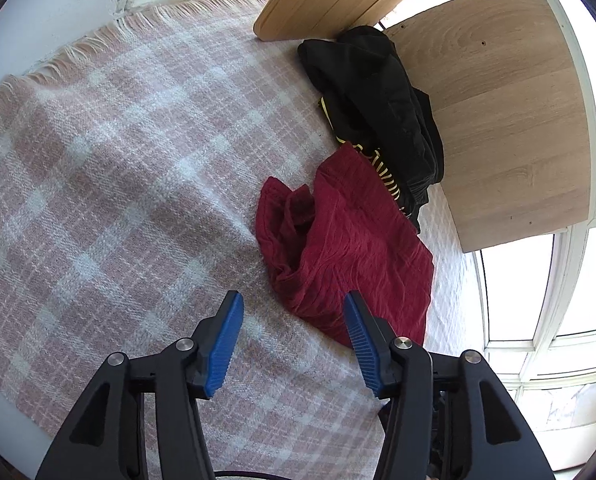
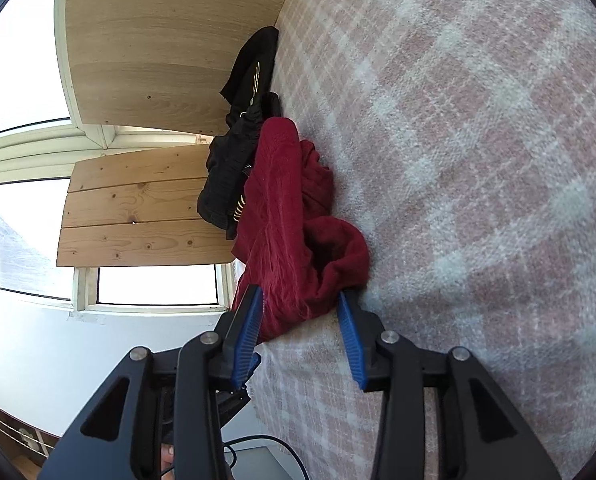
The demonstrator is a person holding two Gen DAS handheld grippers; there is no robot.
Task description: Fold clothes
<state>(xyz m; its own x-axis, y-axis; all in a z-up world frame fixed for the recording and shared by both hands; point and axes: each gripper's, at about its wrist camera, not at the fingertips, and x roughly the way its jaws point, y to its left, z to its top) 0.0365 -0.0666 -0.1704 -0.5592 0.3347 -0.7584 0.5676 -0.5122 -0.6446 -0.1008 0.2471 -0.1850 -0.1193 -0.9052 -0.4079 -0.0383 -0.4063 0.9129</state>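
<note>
Red garment (image 1: 345, 248): crumpled, lying on the pink-and-white checked blanket (image 1: 118, 168), right of centre in the left wrist view; one edge is rolled into a thick fold at its left side.
Black garment (image 1: 377, 112): bunched (with a yellow print showing), upper right of that frame, touching the red one's upper edge and leaning against a wooden panel (image 1: 505, 112).
Left gripper (image 1: 294, 344): fingers apart, nothing between them; the right-hand blue pad overlaps the red cloth's lower edge in the picture, but contact cannot be told.
Right gripper (image 2: 299, 332): fingers apart, with the near end of the red garment (image 2: 282, 216) lying between the blue pads; the pads stand at the cloth's sides and do not squeeze it.
Blanket in the right wrist view (image 2: 477, 140): fills the right half of the frame.
Background: plank boards (image 2: 138, 208) at left of the right wrist view, bright window panes (image 1: 517, 288) at lower right of the left wrist view.
</note>
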